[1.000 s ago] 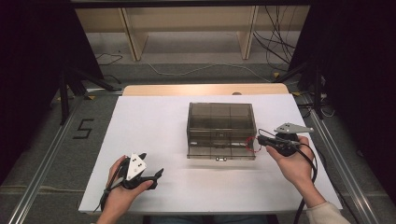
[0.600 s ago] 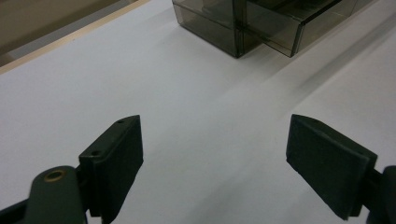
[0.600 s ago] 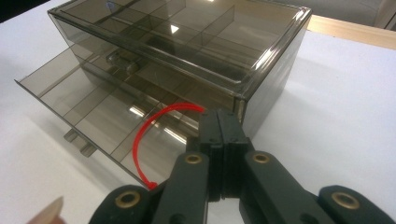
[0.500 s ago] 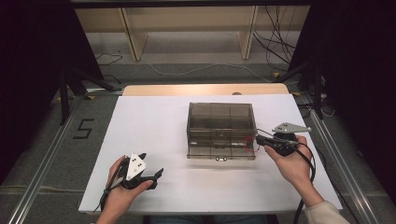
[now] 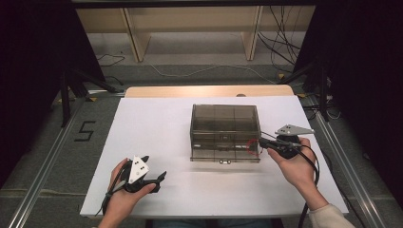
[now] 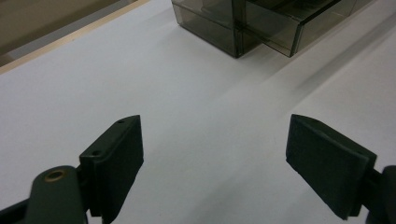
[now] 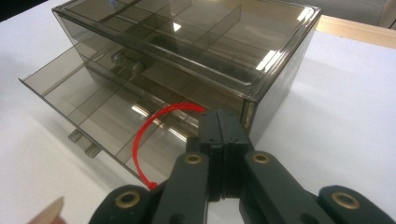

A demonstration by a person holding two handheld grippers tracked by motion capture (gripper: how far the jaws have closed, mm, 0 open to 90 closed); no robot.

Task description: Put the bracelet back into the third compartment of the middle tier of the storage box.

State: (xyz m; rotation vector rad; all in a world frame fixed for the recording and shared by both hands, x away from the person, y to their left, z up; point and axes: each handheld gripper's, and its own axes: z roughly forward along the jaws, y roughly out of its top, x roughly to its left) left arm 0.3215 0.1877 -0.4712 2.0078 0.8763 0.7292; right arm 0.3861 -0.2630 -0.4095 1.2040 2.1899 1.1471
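Observation:
A smoky see-through drawer box (image 5: 225, 121) stands on the white table (image 5: 157, 123), its divided drawer (image 5: 223, 154) pulled out toward me. At the drawer's right front corner my right gripper (image 5: 260, 141) is shut, and a thin red band (image 5: 250, 147) curves out from its tips. In the right gripper view the closed jaws (image 7: 222, 123) pinch that red band (image 7: 139, 140) over the drawer's (image 7: 88, 100) compartments. My left gripper (image 5: 154, 169) rests at the front left of the table, open. Between its jaws (image 6: 215, 158) lies only bare table, with the box (image 6: 219, 32) farther off.
The table's wooden far edge (image 5: 209, 90) lies beyond the box. A wooden shelf frame (image 5: 190, 28) and cables (image 5: 280, 47) are on the floor behind. A "5" mark (image 5: 85, 130) sits on the floor left of the table.

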